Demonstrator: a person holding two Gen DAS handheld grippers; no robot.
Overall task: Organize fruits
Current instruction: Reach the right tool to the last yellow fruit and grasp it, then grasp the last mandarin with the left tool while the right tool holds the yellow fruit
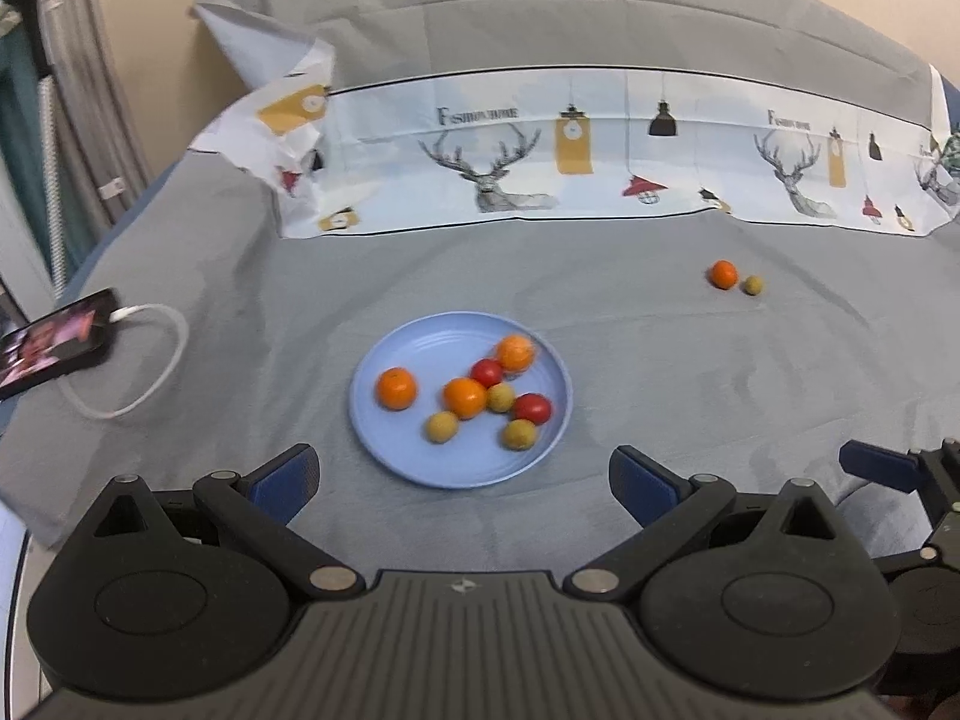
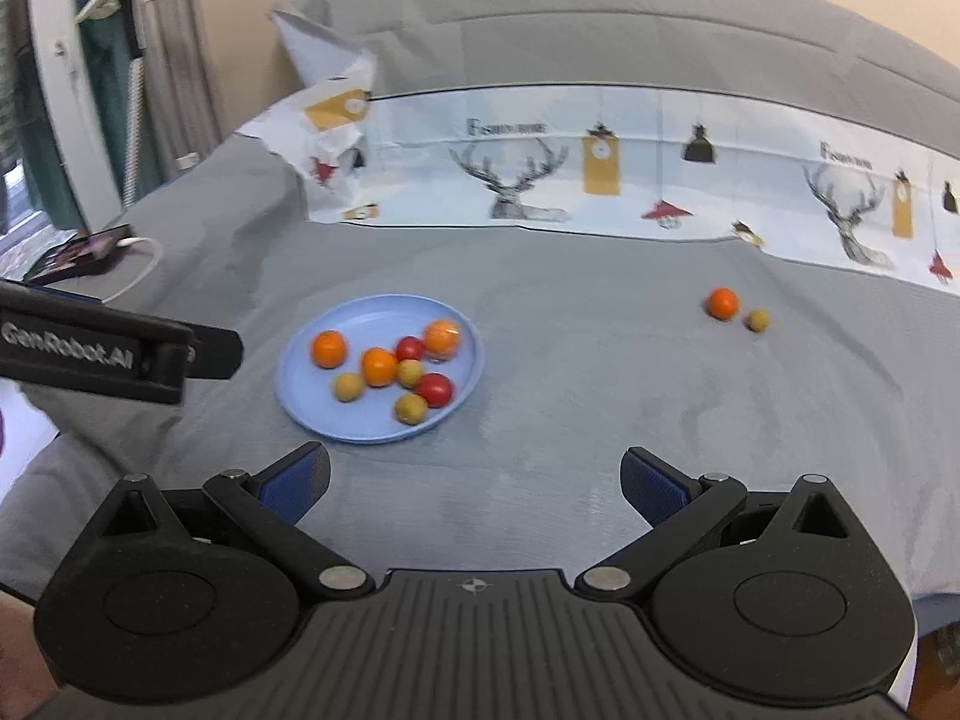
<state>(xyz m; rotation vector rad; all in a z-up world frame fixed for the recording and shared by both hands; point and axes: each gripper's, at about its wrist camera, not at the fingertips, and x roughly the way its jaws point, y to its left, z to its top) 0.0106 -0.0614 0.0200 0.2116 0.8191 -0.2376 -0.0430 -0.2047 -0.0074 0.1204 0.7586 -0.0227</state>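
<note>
Both the left gripper [image 1: 462, 483] and the right gripper [image 2: 474, 480] hung wide apart, gripping nothing. Eight fruits sat on the plate [image 1: 384, 438]; an orange [image 1: 723, 274] and a longan [image 1: 753, 285] (nearly touching) lay far right on the sheet [image 1: 720, 372].

Left gripper [image 1: 462, 477]: matte black plastic body, ribbed grey-black centre plate with a small compass-like emblem. Two round black housings flank the plate, each topped by a triangular cut-out lug. Black linkage arms, silver pivot screws at the joints. Finger pads [image 1: 287, 480] dark blue, textured.

Right gripper [image 2: 474, 480]: same build, same blue pads [image 2: 651, 489]. Left unit's side, seen from the right wrist, carries white lettering "GenRobot.AI".
</note>
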